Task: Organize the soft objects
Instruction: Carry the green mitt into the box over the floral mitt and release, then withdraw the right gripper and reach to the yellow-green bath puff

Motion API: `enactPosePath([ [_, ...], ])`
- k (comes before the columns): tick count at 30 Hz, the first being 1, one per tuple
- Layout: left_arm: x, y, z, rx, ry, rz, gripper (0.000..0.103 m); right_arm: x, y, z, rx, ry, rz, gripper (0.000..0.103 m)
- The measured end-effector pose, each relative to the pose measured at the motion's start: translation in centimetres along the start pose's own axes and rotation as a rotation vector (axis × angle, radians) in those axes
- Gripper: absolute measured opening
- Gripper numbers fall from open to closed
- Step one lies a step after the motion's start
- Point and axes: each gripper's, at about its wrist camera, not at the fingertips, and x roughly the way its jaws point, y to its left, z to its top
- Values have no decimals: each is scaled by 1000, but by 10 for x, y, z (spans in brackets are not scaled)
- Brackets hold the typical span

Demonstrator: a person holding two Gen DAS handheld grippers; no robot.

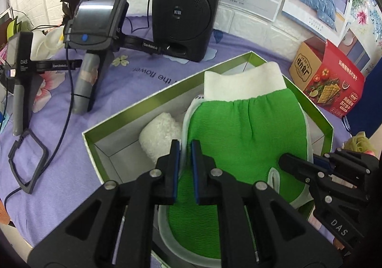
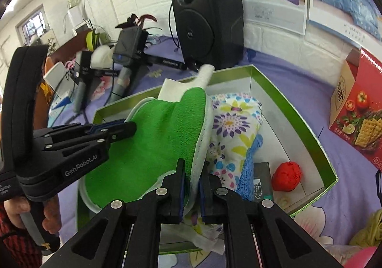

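Note:
A green bath mitt (image 1: 243, 129) with a white cuff (image 1: 243, 81) hangs over an open green-rimmed box (image 1: 152, 100). My left gripper (image 1: 185, 155) is shut on the mitt's white-trimmed edge near its rounded end. My right gripper (image 2: 193, 179) pinches the opposite trimmed edge of the mitt (image 2: 148, 139). Each gripper also shows in the other's view: the left gripper (image 2: 130, 128) and the right gripper (image 1: 286, 160). Inside the box (image 2: 298, 122) lie a floral cloth (image 2: 234, 122), a blue cloth (image 2: 248, 167), a red ball (image 2: 286, 176) and a white fluffy piece (image 1: 162, 134).
A black speaker (image 1: 186, 5) stands behind the box on the purple sheet. Two spare handheld grippers (image 1: 95, 29) lie at the left with cables. A red cracker box (image 1: 329, 81) sits to the right, a yellowish mesh puff (image 1: 358, 143) near it. A hand (image 2: 47, 215) grips the left handle.

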Motion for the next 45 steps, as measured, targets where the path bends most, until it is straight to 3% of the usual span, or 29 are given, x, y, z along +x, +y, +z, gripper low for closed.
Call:
enactPosePath([
  [2,-3,1,0,1,-9,5,18,3,-1,-3,-7,-1,-2,12],
  [4,-9,2,1,-1,-22,1,34,1,0,-3,-14,-4,10,27],
  [6,-22,4,2,-15,-58,4,68,-6,4,-4,-31,-14,18,39],
  [8,-38,5,2,-32,-118,23,81,-18,9,-5,-58,-41,13,54],
  [10,-54,6,2,-44,-159,36,91,-27,12,-6,-72,-66,13,77],
  [12,-70,6,1,-56,-189,51,100,-40,15,-8,-82,-100,9,85],
  [17,-100,-1,-1,-51,-227,62,100,-70,19,-14,-86,-131,7,91],
  [20,-117,-10,-8,-33,-251,67,100,-90,21,-20,-85,-145,2,102],
  [32,-172,-60,-43,54,-324,16,102,-193,28,-64,-113,-348,-87,103],
  [38,-186,-102,-59,125,-324,-83,102,-234,6,-98,-56,-369,-48,103],
  [45,-181,-170,-63,270,-286,-214,102,-275,-62,-138,8,-348,-236,103],
])
